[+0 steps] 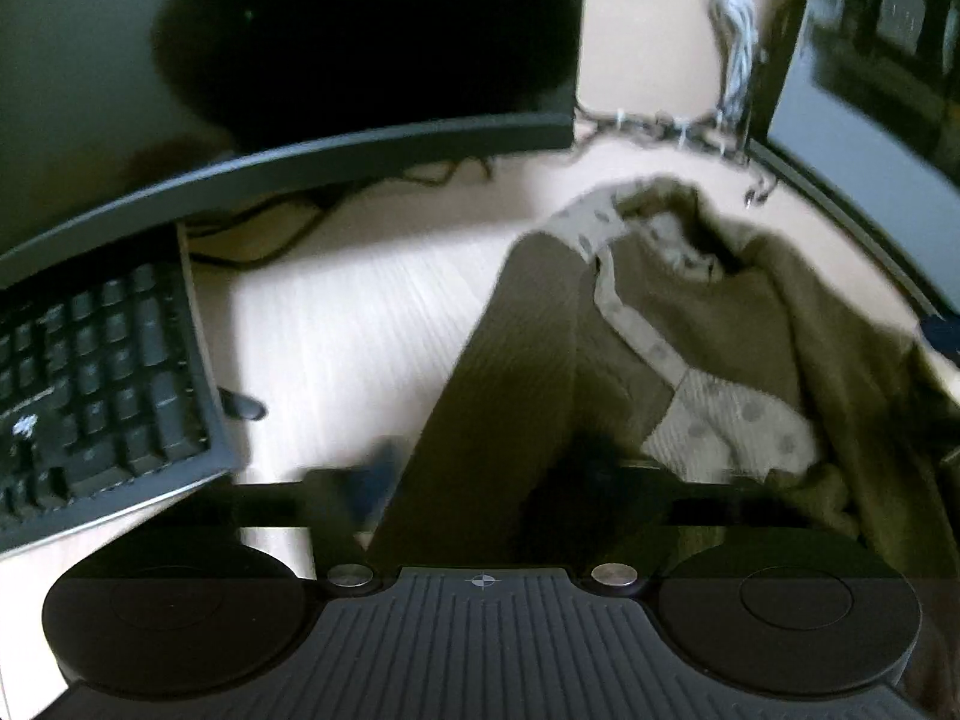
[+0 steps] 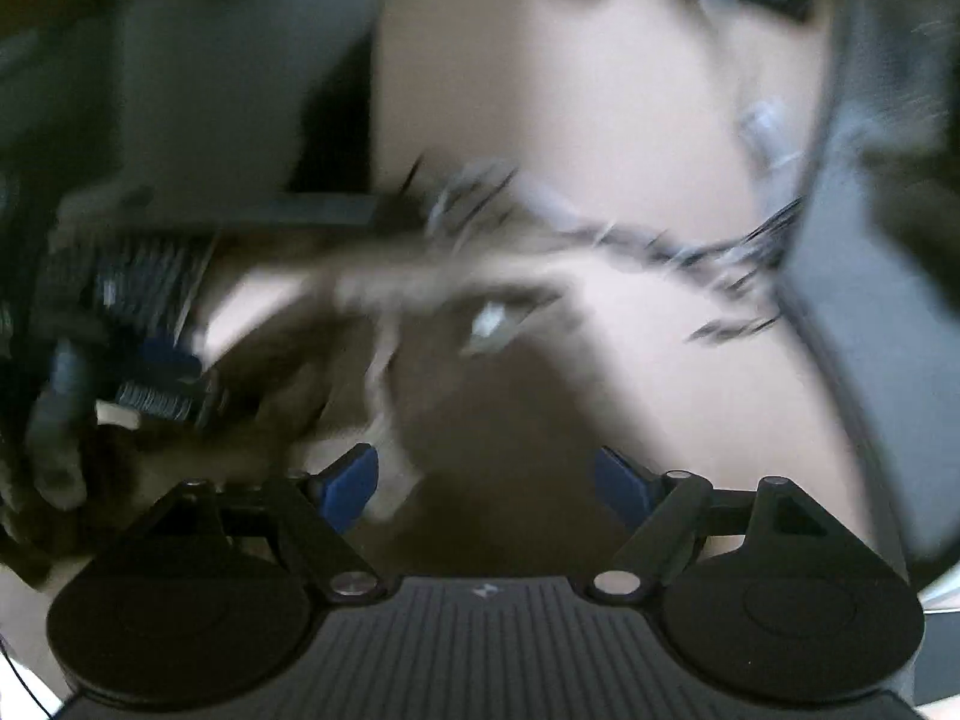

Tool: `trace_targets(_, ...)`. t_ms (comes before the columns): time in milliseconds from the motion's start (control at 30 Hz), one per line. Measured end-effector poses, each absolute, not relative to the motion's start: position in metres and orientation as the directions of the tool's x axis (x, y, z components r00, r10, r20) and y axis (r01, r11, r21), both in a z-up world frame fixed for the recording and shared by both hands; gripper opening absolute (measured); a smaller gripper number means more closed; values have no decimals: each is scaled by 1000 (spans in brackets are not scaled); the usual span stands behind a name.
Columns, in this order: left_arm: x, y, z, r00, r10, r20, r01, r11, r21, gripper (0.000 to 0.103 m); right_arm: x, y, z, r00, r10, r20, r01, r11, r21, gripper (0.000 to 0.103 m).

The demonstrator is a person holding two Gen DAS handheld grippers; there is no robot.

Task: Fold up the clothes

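1. the brown garment (image 1: 690,324), with its pale dotted lining and button band showing, lies crumpled on the worktop (image 1: 360,324) between the keyboard (image 1: 102,384) and a monitor (image 1: 870,90) at the right.
2. a long brown part of it, a sleeve i judge, runs straight down into my left tongs (image 1: 480,480). the fingers are mostly hidden by cloth; one blue pad (image 1: 375,474) sits against the fabric's edge, so i read the tongs as closed on the garment.
3. my right tongs (image 2: 486,480) stand wide apart, blue pads (image 2: 348,486) clear on both sides, holding nothing. brown cloth lies beneath them, but this view is badly smeared.
4. the garment is not folded flat: the collar area is bunched and the right side heaped.
5. step in hand, as i judge it: drawing the sleeve out or across the body. which stage of folding this is, i cannot settle.
6. the next move calls for tension kept on the left, and the right tongs finding a clean edge once the blur clears.
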State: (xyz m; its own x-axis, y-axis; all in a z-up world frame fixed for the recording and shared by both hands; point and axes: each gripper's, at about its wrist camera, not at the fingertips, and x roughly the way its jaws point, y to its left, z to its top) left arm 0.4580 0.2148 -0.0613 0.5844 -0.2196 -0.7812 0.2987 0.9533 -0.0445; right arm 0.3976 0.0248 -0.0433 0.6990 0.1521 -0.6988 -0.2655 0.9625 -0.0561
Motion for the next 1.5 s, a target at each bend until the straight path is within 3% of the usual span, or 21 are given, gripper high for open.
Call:
trace_targets(33, 456, 217, -61, 577, -219, -787, 306, 951, -40, 28, 398, 27, -53, 670, 159, -725, -315, 945, -83, 45)
trace_targets(67, 453, 218, -60, 570, -218, -792, 313, 949, -36, 23, 398, 30, -62, 640, 164, -750, -364, 925, -108, 18)
trace_targets(100, 451, 220, -59, 563, -218, -797, 321, 947, -32, 15, 393, 26, -66, 626, 170, -761, -408, 903, -134, 12)
trace_targets(167, 434, 230, -55, 549, -201, -812, 351, 936, 5, 10, 376, 7, -57, 648, 143, -748, -461, 855, -237, 5)
trace_targets(267, 404, 263, -56, 554, -99, -827, 301, 950, 88, 8, 359, -31, -44, 713, 36, -700, -458, 779, -427, 4)
trace_targets(400, 374, 307, -53, 563, 0, -827, 211, 967, 143, 8, 379, -64, -50, 840, -217, -498, -285, 603, -745, 4)
trace_targets(467, 374, 325, -40, 584, -44, -811, 145, 988, 51, 14, 399, -71, -41, 865, -258, -430, -206, 599, -774, 7)
trace_targets(500, 377, 322, -33, 602, -86, -793, 159, 987, 14, 24, 407, -72, -30, 868, -242, -433, -186, 651, -736, 7)
trace_targets(533, 380, 318, -25, 620, -128, -774, 175, 984, -23, 43, 413, -73, -17, 870, -210, -447, -175, 715, -677, 9)
trace_targets(600, 385, 310, -10, 651, -210, -730, 208, 974, -94, 69, 426, -71, 2, 860, -115, -498, -189, 833, -520, 40)
trace_targets(633, 393, 299, -10, 649, -237, -723, 231, 967, -109, 78, 433, -70, 6, 845, -63, -531, -208, 877, -434, 50)
trace_targets(667, 401, 287, -10, 646, -264, -716, 255, 959, -123, 81, 440, -70, 8, 823, -8, -569, -230, 909, -346, 58)
trace_targets(733, 420, 267, -19, 626, -278, -728, 292, 950, -111, 85, 454, -65, -1, 781, 46, -623, -263, 929, -261, 58)
trace_targets(1000, 489, 228, -63, 521, -317, -793, 367, 922, -127, 85, 485, -73, -33, 747, 26, -664, -282, 918, -281, 69)
trace_targets(1100, 497, 222, -71, 498, -328, -803, 364, 919, -149, 77, 506, -86, -53, 693, 79, -717, -308, 931, -196, 69)
trace_targets(1167, 499, 217, -71, 504, -329, -799, 361, 920, -151, 49, 523, -93, -66, 653, 128, -746, -313, 943, -113, 69)
trace_targets(1233, 499, 211, -69, 516, -301, -802, 338, 932, -131, 12, 532, -98, -76, 622, 188, -760, -325, 945, -32, 69)
trace_targets(1267, 497, 207, -67, 533, -266, -803, 326, 940, -95, 8, 536, -99, -81, 614, 218, -759, -331, 944, 4, 69)
trace_targets(1333, 491, 202, -62, 563, -210, -799, 303, 952, -37, 7, 541, -100, -87, 604, 270, -750, -351, 935, 54, 47)
trace_targets(1367, 487, 201, -59, 578, -188, -794, 291, 956, -14, 6, 538, -98, -84, 610, 278, -742, -371, 928, 43, 18)
trace_targets(1500, 462, 207, -37, 644, -117, -756, 243, 968, 57, 5, 509, -94, -53, 703, 262, -661, -392, 918, -54, 11)
